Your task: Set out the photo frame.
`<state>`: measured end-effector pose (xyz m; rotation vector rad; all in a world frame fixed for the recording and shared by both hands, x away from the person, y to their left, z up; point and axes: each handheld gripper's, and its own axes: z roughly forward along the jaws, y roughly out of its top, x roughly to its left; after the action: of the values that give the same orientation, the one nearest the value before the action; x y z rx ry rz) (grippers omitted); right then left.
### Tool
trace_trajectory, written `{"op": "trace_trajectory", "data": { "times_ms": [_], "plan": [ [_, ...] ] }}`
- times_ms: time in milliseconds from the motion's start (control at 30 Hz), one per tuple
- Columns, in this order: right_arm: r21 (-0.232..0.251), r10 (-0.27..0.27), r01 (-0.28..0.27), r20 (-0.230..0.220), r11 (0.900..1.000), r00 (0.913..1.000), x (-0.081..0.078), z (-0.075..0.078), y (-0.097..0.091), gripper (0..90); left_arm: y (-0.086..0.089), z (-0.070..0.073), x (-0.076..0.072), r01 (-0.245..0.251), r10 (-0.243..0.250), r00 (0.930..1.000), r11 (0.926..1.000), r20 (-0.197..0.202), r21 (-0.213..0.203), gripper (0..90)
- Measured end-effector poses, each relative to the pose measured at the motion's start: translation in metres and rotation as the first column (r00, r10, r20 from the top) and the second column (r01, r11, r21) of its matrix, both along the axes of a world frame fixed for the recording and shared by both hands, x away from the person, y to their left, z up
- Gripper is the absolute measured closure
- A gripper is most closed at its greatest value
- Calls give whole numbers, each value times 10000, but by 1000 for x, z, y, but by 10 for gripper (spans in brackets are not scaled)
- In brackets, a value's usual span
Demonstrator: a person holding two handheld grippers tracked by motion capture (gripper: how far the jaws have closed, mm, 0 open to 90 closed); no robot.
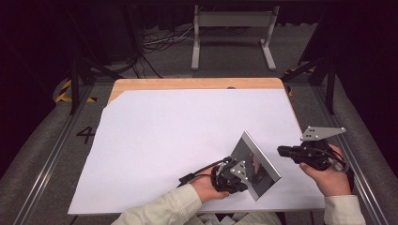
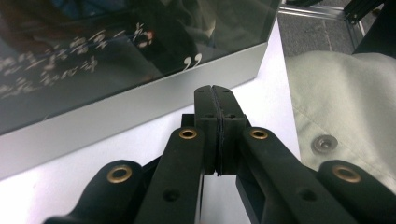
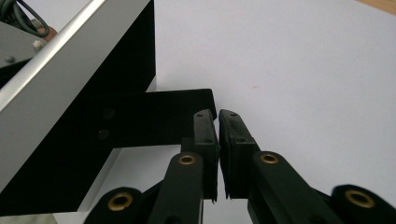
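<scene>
The picture frame (image 1: pixel 256 165) stands tilted on its back prop (image 3: pixel 154 116) on the worktop's white sheet (image 1: pixel 187 136) between the clenched, empty left tongs (image 1: pixel 244 174) and the barely parted, empty right tongs (image 1: pixel 281 151), so a nudge from either could likely fold the prop and tip it flat.

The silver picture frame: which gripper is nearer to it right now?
Left. The left gripper sits right against the silver picture frame at its near-left side, jaws shut. The right gripper stands off to the frame's right, a gap of white sheet between them.
</scene>
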<state>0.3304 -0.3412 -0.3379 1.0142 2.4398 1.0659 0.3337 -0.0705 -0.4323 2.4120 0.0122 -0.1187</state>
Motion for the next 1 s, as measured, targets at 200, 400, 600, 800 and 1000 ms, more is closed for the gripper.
{"op": "trace_trajectory", "data": {
  "times_ms": [200, 400, 600, 800, 1000],
  "plan": [
    [201, -210, 216, -280, 9996, 9994, 0, 0, -2, 831, 8, 4, -1, 16, -16, 9998, 10000, 205, 28, 890],
    [390, -737, 769, -780, 9963, 9942, -1, 4, -4, 810, 23, 9, 2, -205, 202, 9992, 9998, 357, 81, 881],
    [243, -1413, 1455, -1267, 9891, 9818, -4, 10, -5, 806, 41, 11, 8, -582, 579, 9977, 9983, 361, 89, 872],
    [52, -1682, 1709, -1499, 9853, 9743, -6, 13, -3, 803, 48, 13, 9, -681, 676, 9970, 9976, 384, 105, 873],
    [8, -1786, 1807, -1475, 9835, 9728, -10, 19, 0, 797, 58, 17, 14, -928, 931, 9946, 9956, 468, -90, 872]
  ]
}}
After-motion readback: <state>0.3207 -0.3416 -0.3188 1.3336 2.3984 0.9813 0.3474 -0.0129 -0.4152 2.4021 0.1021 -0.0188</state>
